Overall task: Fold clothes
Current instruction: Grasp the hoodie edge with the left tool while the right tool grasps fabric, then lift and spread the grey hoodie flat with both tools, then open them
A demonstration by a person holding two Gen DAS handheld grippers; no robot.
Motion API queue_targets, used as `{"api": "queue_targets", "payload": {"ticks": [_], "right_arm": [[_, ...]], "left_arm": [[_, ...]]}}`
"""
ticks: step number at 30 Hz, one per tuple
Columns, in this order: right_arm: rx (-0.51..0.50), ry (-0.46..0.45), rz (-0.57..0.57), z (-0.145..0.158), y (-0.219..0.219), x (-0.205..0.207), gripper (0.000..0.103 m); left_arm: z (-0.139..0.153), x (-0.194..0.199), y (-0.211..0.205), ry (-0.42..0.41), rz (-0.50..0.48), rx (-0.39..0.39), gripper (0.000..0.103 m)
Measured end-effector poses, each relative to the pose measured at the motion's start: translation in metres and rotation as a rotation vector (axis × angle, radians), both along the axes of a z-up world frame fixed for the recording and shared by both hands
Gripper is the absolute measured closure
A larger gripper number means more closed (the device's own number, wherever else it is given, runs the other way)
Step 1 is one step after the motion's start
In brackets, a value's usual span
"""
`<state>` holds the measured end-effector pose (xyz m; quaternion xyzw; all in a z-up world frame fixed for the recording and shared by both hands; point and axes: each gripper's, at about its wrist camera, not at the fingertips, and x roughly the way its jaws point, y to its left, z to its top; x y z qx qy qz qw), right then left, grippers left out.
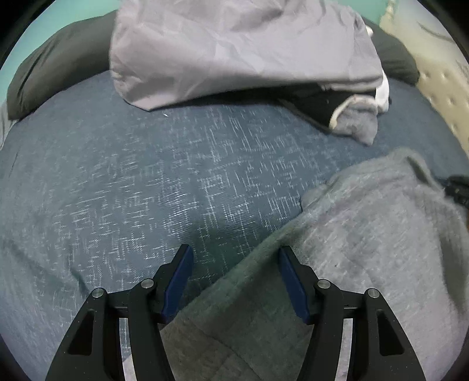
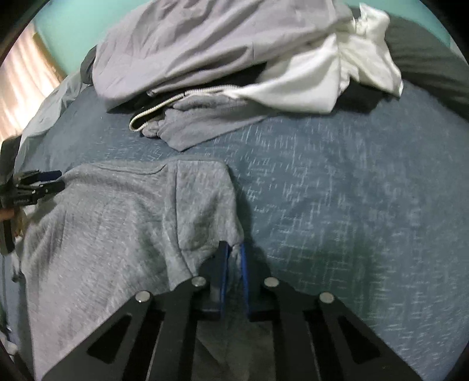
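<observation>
**A:** Nearest the lens on the left side: left gripper (image 1: 234, 252), black fingers with blue pads, pointing steeply down. Standing wide, pinching nothing.

**B:** Anything in the gap?

**A:** Only the slanting edge of the grey garment (image 1: 366, 234), passing beneath the gap and under the right-hand finger. No sign of the pads pressing on it.

**B:** And the right gripper (image 2: 233, 249)?

**A:** Narrow, all but closed, clamping a corner of that same grey garment between its blue pads. Cloth bunched up right at the tips.

**B:** Lying where, for the rest?

**A:** Spread over the near part of the blue bedcover (image 1: 117, 175), reaching from the right gripper across to the left one. In the right wrist view, a seam on top and a flap folded over beside it.

**B:** Beyond that?

**A:** A strip of bare bedcover, then a heap of clothes at the far side: pale lilac fabric (image 1: 234, 52) on top, a white garment (image 2: 322, 76) to one side, a dark piece with a pale zip (image 2: 158, 108) underneath, and another grey knit piece (image 2: 199, 129) poking out toward the front. Apart from the held garment, not touching it.

**B:** Behind the heap?

**A:** A dark pillow (image 1: 58, 58) and a teal wall (image 2: 64, 23). Blurred in both views, so no finer detail to give.
</observation>
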<state>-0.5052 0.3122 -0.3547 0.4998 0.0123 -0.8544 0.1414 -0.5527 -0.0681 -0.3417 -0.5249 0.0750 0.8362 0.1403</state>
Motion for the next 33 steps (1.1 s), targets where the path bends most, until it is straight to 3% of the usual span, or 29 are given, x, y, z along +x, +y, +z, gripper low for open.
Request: {"api": "queue_targets", "payload": {"ticks": [2, 3, 4, 6, 10, 16, 27, 29, 33], "right_arm": [[0.028, 0.040, 0.003, 0.007, 0.001, 0.001, 0.096], [0.042, 0.060, 0.003, 0.011, 0.001, 0.002, 0.096], [0.056, 0.081, 0.002, 0.014, 0.000, 0.003, 0.096], [0.085, 0.121, -0.002, 0.021, 0.000, 0.004, 0.096], [0.120, 0.177, -0.019, 0.036, 0.001, 0.005, 0.097], [0.118, 0.255, -0.068, 0.069, 0.014, 0.006, 0.097], [0.155, 0.385, -0.132, 0.137, 0.026, -0.031, 0.098], [0.177, 0.383, -0.123, 0.134, 0.025, -0.038, 0.098], [0.240, 0.243, -0.088, 0.078, 0.019, -0.049, 0.098]], "left_arm": [[-0.004, -0.001, 0.006, -0.006, -0.020, -0.027, 0.041], [-0.004, 0.000, 0.009, -0.006, -0.040, -0.032, 0.056], [-0.005, 0.000, 0.013, -0.010, -0.061, -0.034, 0.080], [-0.004, 0.004, 0.023, -0.006, -0.095, -0.066, 0.096], [0.008, 0.012, 0.037, 0.068, -0.126, -0.136, 0.097], [0.067, 0.006, 0.023, 0.212, -0.042, -0.100, 0.098], [0.138, -0.026, 0.027, 0.344, 0.015, -0.103, 0.098], [0.130, -0.034, 0.031, 0.296, 0.007, -0.108, 0.098], [0.073, -0.038, 0.048, 0.159, -0.061, -0.190, 0.097]]}}
